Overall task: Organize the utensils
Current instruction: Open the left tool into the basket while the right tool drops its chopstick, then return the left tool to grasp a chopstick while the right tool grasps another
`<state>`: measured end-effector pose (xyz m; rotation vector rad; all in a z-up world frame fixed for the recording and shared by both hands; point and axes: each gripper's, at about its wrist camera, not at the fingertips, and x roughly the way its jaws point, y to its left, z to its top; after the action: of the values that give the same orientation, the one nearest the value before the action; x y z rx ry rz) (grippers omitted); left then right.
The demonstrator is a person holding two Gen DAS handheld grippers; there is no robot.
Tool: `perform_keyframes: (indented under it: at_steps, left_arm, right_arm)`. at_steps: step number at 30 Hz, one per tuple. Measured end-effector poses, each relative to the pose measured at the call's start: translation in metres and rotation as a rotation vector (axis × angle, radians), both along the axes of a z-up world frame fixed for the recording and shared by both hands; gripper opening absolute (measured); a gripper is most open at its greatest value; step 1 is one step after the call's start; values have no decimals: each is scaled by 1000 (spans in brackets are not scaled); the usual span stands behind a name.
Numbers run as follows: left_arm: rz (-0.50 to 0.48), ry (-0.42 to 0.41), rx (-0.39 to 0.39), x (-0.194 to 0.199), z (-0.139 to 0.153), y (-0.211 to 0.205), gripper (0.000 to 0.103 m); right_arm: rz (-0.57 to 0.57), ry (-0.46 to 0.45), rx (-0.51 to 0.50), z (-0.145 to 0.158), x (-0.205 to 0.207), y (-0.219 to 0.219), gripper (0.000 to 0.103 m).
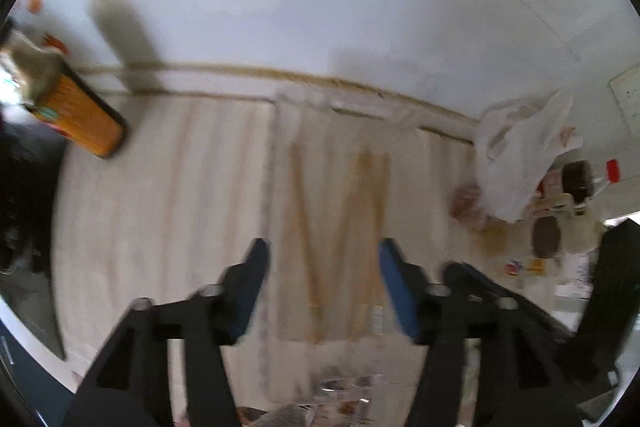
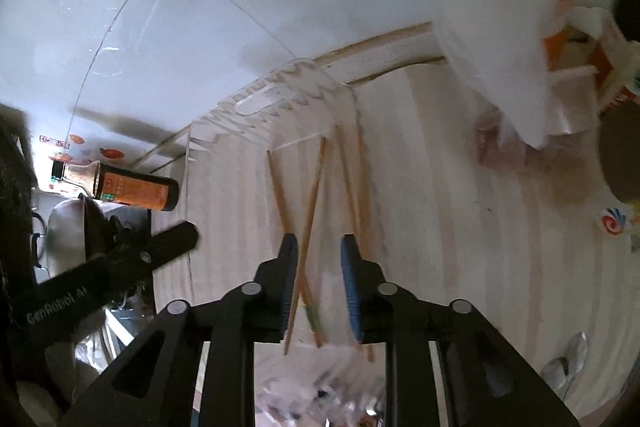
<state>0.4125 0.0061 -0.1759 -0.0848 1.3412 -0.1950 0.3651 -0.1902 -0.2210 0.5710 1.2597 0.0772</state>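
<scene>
Right wrist view shows you the pale wooden table (image 2: 460, 227) filling the middle and lower right of the frame. A clear plastic tray (image 2: 280, 95) sits in the middle, its see-through walls hard to make out. Wooden chopsticks (image 2: 312, 195) lie in it, two of them crossed. Your right gripper (image 2: 319, 247) is open above their near ends, holding nothing. An orange bottle (image 2: 136, 191) lies at the left edge.

Left wrist view is blurry. Your left gripper (image 1: 324, 255) is wide open over the chopsticks (image 1: 360, 211). A white plastic bag (image 1: 520, 155) crowds the right side; bare table (image 1: 160, 207) lies to the left.
</scene>
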Motion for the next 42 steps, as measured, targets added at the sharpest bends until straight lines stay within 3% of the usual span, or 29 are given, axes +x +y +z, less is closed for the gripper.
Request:
perform_keyframes:
  at_steps: [3,5,7,13,18,22,24,25,26,27,33,36,42]
  left_arm:
    - [20,-112,80,-19,16,10,71]
    - [45,-203,129,-37,26,13,92]
    - [63,-277,146,-53,33,15,102]
    - [66,-299,227,-92,21,6,103]
    - [66,-260,299,-125,-6,-4,103]
    - [26,-213,346,-144,-27,-14,103]
    - [15,-188,354,-153,-35,-19,103]
    - [11,-182,354,-158,-37,-21,103]
    - [4,-178,359,-163,-38,-23,103]
    - [-1,-177,361,-166,-39,-25,103]
    - [-59,-181,366,-183,-40,-49,103]
    - [-96,-166,353,-189,-45,-66,103]
    - [-226,-68,293,-201,-70,-117,101]
  right_arm:
    - [-22,-11,-34,9,-23,-17,35]
    - [-54,-24,-62,16,-43,-30,36]
    - [-87,-41,-98,21,-71,-45,36]
    - [-122,27,-169,6,-139,-72,36]
    - [-117,157,-154,-50,-180,-75,36]
    - [-79,215,-145,-90,-190,-66,34]
    - [-57,233,-144,-103,-190,-62,24]
    - [-44,213,-168,-103,-191,-57,21]
    - [-30,212,-199,-103,-190,-55,7]
    - [-37,216,-202,-105,-190,-55,6]
    - [-17,216,-273,-104,-195,-52,5]
    - [-52,237,-244,-105,-212,-69,5]
    - [-119,268,-226,-107,-239,-105,5]
